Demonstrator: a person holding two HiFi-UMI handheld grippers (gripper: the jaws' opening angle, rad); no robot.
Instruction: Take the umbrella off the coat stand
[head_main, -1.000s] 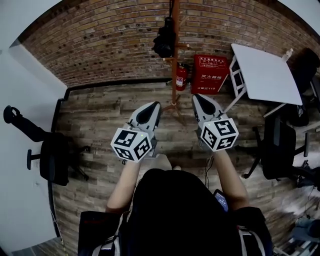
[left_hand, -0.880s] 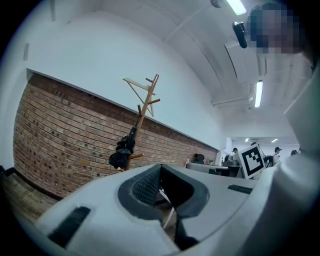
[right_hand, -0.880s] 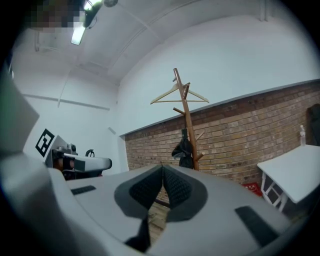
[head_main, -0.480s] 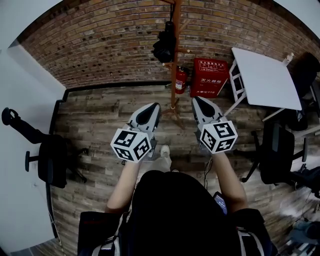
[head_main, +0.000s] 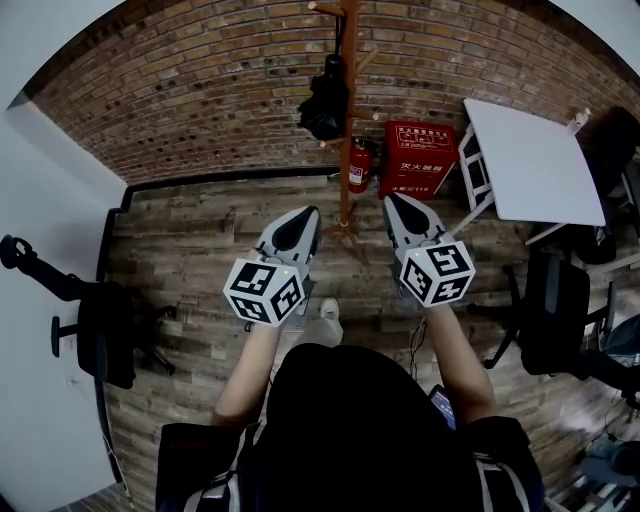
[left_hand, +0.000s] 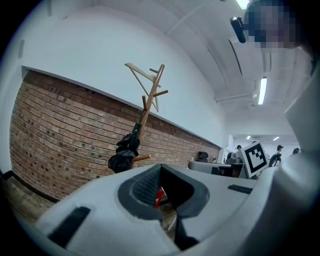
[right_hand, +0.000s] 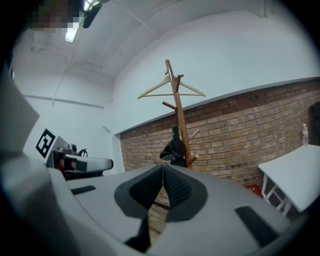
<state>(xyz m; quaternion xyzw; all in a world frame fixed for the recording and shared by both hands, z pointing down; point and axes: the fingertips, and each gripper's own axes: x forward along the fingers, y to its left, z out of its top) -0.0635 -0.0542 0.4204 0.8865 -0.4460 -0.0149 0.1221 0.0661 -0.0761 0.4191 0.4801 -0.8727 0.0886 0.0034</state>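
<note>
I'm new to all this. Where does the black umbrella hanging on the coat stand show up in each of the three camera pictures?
Head view: umbrella at top centre, in front of the brick wall.
Left gripper view: umbrella left of centre, a little below the middle.
Right gripper view: umbrella near the centre, slightly below the middle.
Shared landmark: the wooden coat stand it hangs on.

Brick wall (head_main: 200, 90), plank floor (head_main: 200, 240), white table (head_main: 540, 150) right, black chair (head_main: 105, 330) left, red cabinet (head_main: 420, 158).
</note>
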